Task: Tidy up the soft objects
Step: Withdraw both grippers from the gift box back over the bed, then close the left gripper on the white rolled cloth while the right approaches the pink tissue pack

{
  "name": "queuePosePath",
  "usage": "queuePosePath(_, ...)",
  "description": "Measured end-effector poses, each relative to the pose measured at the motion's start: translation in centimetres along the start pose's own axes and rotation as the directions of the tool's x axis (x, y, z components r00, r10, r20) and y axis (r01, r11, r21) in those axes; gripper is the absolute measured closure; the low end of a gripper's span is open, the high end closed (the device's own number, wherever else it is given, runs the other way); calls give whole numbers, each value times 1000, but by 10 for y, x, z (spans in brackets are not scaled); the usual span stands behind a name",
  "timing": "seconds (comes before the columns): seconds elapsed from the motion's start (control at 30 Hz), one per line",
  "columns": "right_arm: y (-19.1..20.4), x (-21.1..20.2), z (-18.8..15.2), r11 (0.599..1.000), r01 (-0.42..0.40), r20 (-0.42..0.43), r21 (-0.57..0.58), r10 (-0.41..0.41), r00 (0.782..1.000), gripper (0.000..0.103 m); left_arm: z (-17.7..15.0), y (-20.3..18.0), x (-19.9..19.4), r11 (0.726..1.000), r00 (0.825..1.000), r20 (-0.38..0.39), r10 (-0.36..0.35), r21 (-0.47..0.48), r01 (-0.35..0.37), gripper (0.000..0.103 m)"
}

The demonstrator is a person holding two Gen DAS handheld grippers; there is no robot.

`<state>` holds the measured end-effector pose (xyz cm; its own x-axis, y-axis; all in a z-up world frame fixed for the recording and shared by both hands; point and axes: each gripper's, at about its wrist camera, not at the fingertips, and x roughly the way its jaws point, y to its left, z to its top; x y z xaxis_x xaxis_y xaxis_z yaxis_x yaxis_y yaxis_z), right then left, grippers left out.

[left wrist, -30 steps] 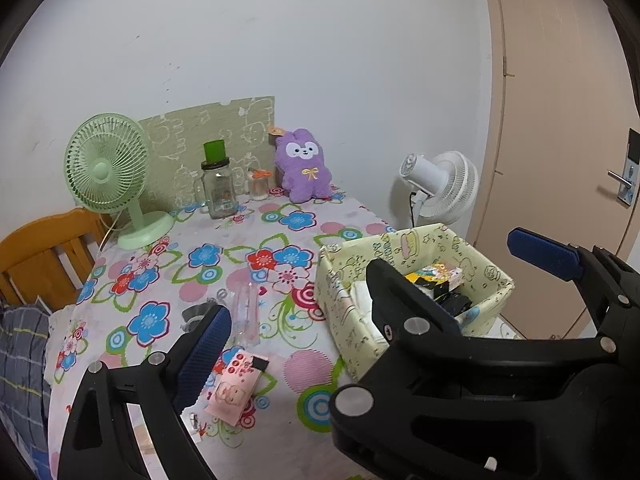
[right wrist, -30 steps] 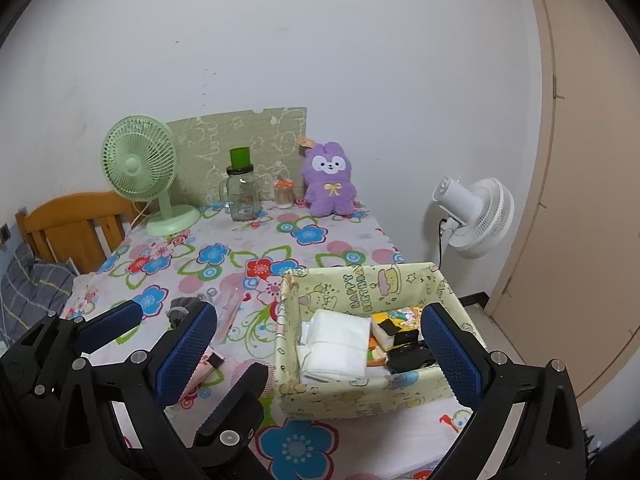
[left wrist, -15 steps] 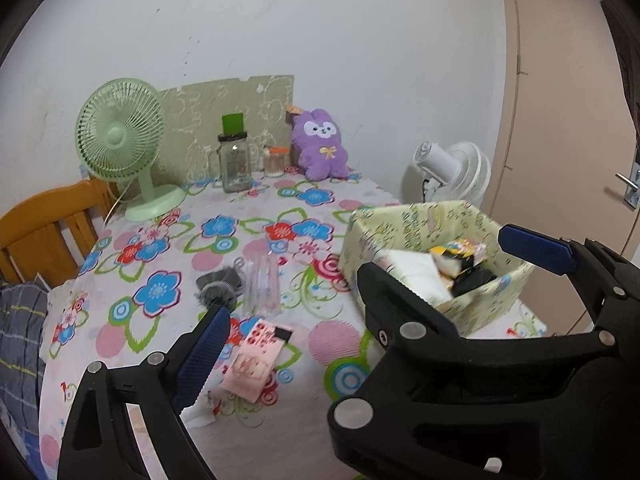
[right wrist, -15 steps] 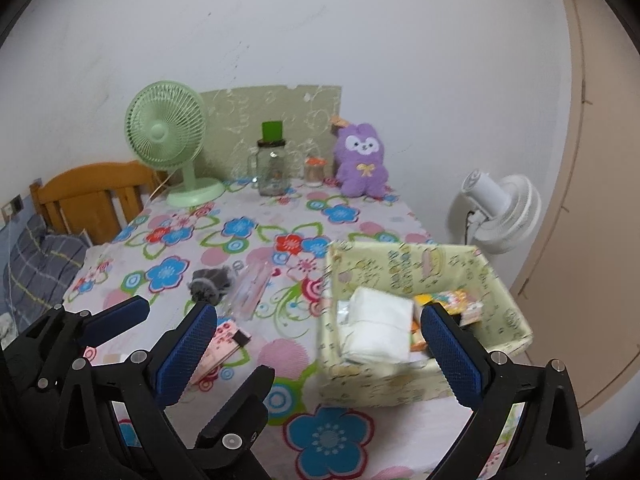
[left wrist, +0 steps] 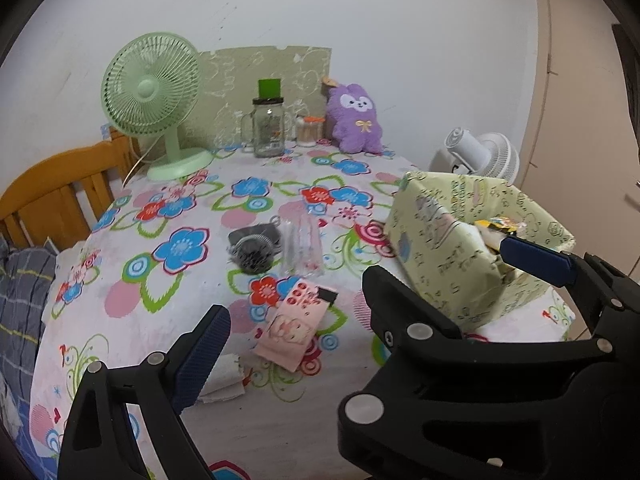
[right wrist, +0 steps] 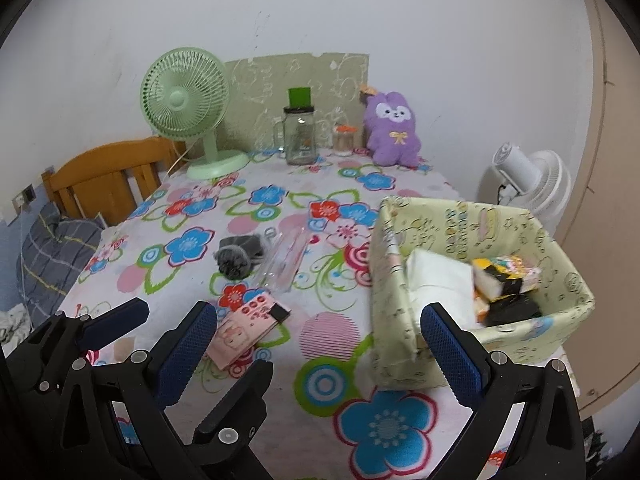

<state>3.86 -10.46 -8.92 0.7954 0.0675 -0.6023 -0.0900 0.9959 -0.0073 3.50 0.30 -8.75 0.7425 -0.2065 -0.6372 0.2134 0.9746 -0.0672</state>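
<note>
A pale green fabric basket (right wrist: 560, 248) stands at the table's right edge, holding a white folded cloth (right wrist: 436, 280) and small packets; it also shows in the left wrist view (left wrist: 448, 248). A pink pouch (left wrist: 294, 326), a clear packet (left wrist: 300, 244), a dark grey bundle (left wrist: 252, 246) and a small white cloth (left wrist: 222, 380) lie on the flowered tablecloth. A purple plush (right wrist: 394, 130) sits at the back. My left gripper (left wrist: 368, 300) is open and empty over the front of the table. My right gripper (right wrist: 316, 356) is open and empty, just right of the left one.
A green desk fan (right wrist: 188, 108), a glass jar with a green lid (right wrist: 300, 132) and a small orange-lidded jar (right wrist: 344, 140) stand at the back. A wooden chair (right wrist: 104, 176) is at the left, a white floor fan (right wrist: 528, 176) and a door at the right.
Both grippers have swung left and pulled back a little; the basket now sits further right in both views and more of the table's left side shows. Nothing was picked up.
</note>
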Motion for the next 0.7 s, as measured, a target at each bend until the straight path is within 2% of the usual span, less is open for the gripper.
queuePosePath(0.5, 35, 38, -13, 994, -52, -58, -95, 47, 997, 0, -25, 32, 24, 997, 994, -92, 55, -47, -60, 7)
queuePosePath(0.7, 47, 56, -21, 990, -67, -105, -126, 54, 993, 0, -36, 45, 33, 994, 988, -136, 67, -73, -78, 7)
